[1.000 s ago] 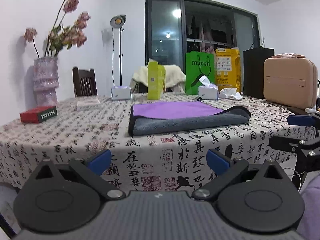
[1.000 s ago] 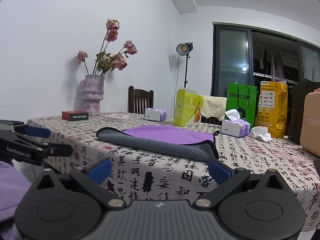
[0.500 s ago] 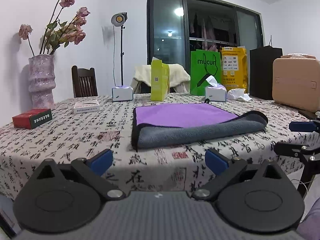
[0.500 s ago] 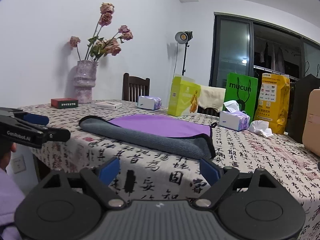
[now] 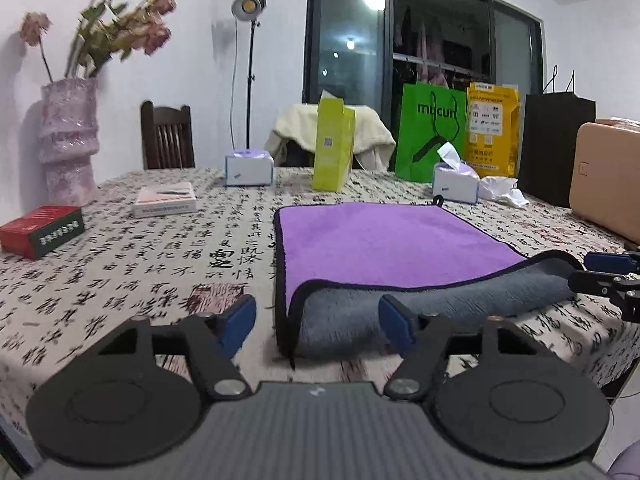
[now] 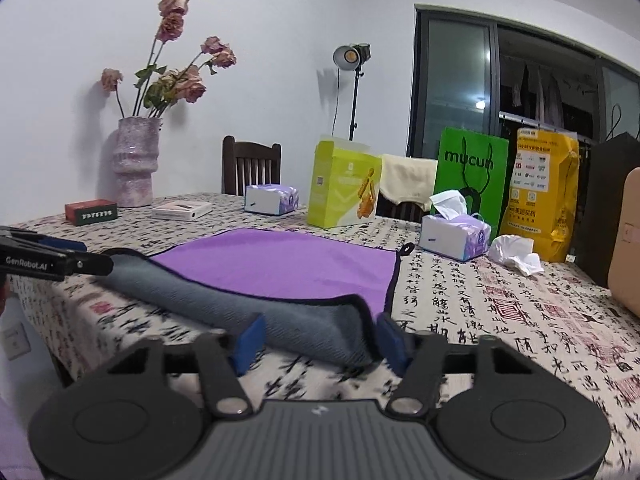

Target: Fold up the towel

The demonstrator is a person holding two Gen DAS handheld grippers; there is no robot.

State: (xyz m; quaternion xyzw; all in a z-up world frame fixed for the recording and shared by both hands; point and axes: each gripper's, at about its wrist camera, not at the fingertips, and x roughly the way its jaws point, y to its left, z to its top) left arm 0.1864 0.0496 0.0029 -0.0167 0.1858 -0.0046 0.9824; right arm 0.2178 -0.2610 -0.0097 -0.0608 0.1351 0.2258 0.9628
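Observation:
A towel, purple on top and grey underneath with black piping, lies on the patterned tablecloth; its near edge is turned up into a grey roll. The towel also shows in the right wrist view. My left gripper is open, its blue pads either side of the towel's near left corner. My right gripper is open, its pads either side of the near right corner of the grey roll. Each gripper appears at the edge of the other's view: the right one, the left one.
On the table stand a pink vase with dried roses, a red box, a flat white box, two tissue boxes, a yellow-green carton, a green bag and a tan case.
Both grippers have moved up and forward, from below the table edge to the towel's near corners. The towel has not moved.

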